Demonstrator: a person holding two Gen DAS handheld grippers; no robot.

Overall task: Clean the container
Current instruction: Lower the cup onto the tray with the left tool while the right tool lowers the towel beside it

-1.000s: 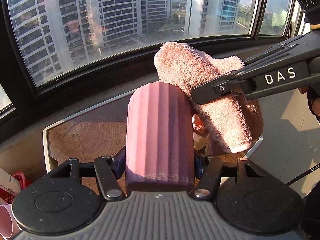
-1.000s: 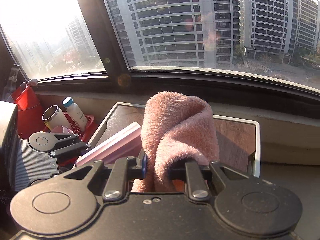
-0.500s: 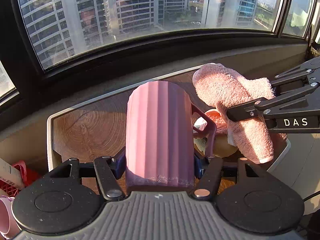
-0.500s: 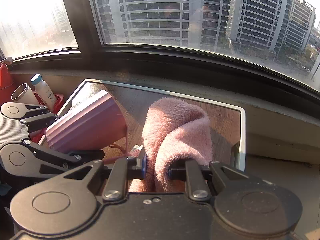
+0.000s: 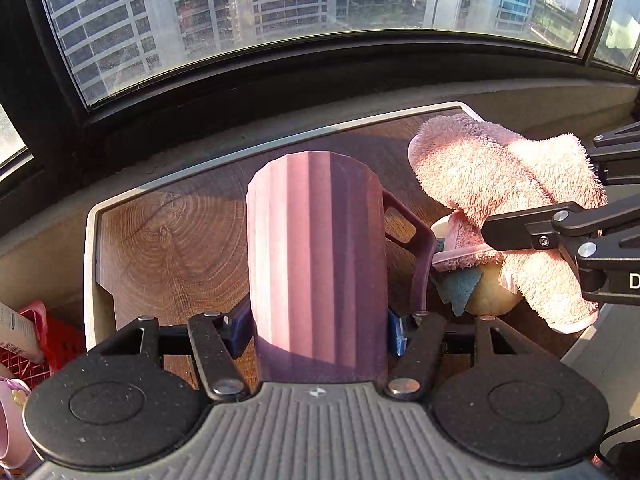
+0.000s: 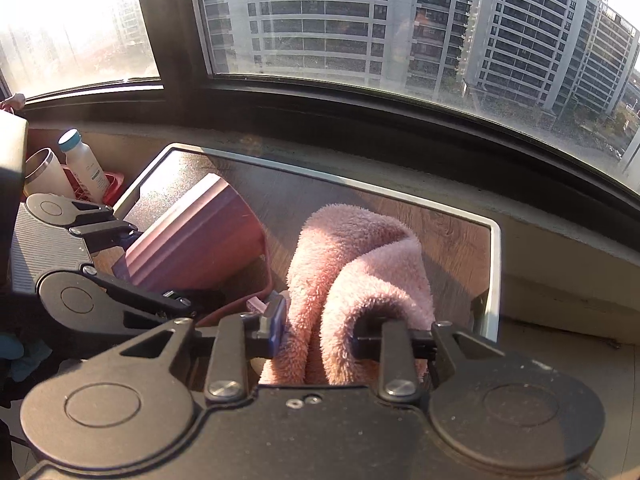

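Note:
A ribbed pink cup (image 5: pixel 316 264) with a side handle (image 5: pixel 416 248) is clamped between the fingers of my left gripper (image 5: pixel 320 328), its base toward the camera, over a wooden tray table (image 5: pixel 172 236). In the right wrist view the same cup (image 6: pixel 196 236) lies tilted at the left, held by the left gripper (image 6: pixel 132 264). My right gripper (image 6: pixel 320 336) is shut on a folded fluffy pink towel (image 6: pixel 360 276). The towel (image 5: pixel 504 192) hangs to the right of the cup, apart from its body, with the right gripper (image 5: pixel 560 208) pinching it.
A yellowish sponge with a teal scouring side (image 5: pixel 476 288) lies on the table under the towel. A red basket (image 6: pixel 108 184) at the left holds a white bottle (image 6: pixel 84 164) and a steel tumbler (image 6: pixel 44 172). A dark window sill (image 5: pixel 320 76) runs behind the table.
The towel has moved away from the cup's mouth, down and to the right. Both grippers have dropped lower toward the table. The cup stays clamped in the left gripper.

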